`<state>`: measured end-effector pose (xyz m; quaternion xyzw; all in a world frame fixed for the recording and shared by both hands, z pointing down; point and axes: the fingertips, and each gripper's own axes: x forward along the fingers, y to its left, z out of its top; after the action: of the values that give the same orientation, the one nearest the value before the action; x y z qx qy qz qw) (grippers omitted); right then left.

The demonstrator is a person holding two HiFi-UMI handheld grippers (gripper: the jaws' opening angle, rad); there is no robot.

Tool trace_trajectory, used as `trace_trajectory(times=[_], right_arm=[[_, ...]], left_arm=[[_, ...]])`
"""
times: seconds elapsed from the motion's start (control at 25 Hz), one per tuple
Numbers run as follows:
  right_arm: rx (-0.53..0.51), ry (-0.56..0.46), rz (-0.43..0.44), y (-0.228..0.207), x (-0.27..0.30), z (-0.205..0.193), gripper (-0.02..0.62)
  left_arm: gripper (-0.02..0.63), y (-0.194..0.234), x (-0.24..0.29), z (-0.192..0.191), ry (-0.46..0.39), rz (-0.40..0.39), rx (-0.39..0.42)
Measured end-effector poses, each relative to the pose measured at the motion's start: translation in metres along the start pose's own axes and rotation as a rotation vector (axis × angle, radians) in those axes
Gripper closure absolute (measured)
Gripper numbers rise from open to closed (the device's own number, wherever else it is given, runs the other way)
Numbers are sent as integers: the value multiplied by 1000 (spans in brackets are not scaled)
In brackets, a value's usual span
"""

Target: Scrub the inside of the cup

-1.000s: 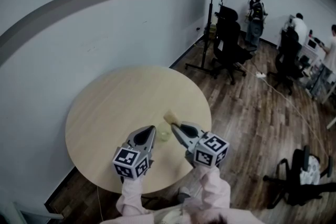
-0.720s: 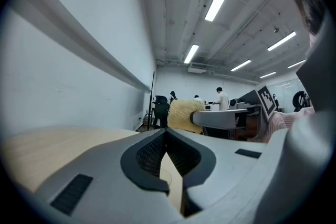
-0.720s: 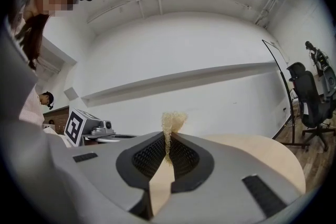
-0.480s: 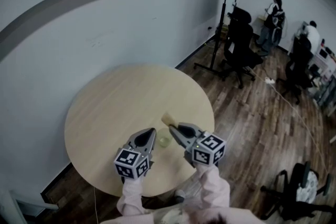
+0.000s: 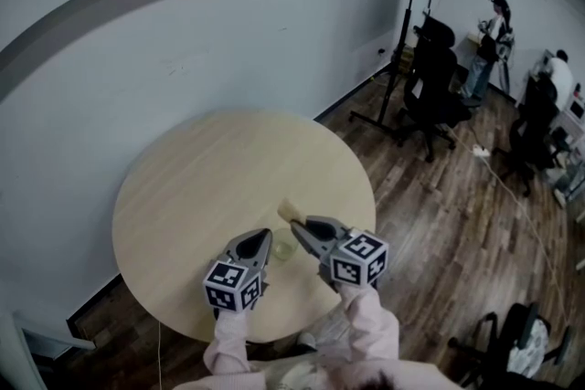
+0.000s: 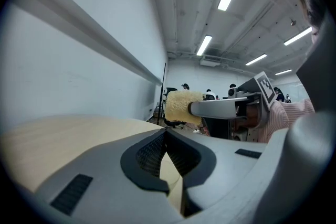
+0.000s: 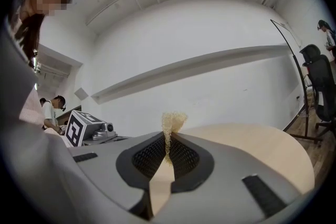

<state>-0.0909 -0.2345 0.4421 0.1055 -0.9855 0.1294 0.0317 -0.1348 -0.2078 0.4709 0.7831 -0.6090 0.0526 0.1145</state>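
Right gripper [image 7: 167,135] first: its jaws are clamped tight on the one yellow sponge [image 7: 172,120], squashing it thin between the pads so it fluffs out past the tips. The left gripper [image 6: 166,131] has its jaws pressed together with nothing showing between them. The single small pale cup [image 5: 284,249] sits between the two grippers, just beside the left one's tips and near the sponge, though contact can't be made out. All of it is over the near part of the one round wooden table [image 5: 210,169], with two people [image 5: 496,23] well off at the room's far end.
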Motion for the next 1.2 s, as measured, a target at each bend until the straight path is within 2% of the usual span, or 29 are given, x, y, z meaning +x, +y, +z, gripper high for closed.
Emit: trace_trajectory(times=[0.24,0.44,0.72,0.92,1.08,1.2], right_arm=[[12,51,24,-3,8,-16,569],[25,69,22,-4,17,-28,569],[18,138,-10,-4,24,-49,569],[6,157,-29,-16,24,-60,569],[-40,191,-33,-22,23,-63,568],[-77,218,-26,-24,25,-63,568]], left_arm=[[606,1,3,-21,2,13,-38],[600,5,3,-38,30,0,-39],[494,1,5,-72,77,-47,-44],[302,6,16,-92,87,-46,-46],[268,3,27,-103,114,-82,-29],[225,5,35,-108,125,-80,-10]])
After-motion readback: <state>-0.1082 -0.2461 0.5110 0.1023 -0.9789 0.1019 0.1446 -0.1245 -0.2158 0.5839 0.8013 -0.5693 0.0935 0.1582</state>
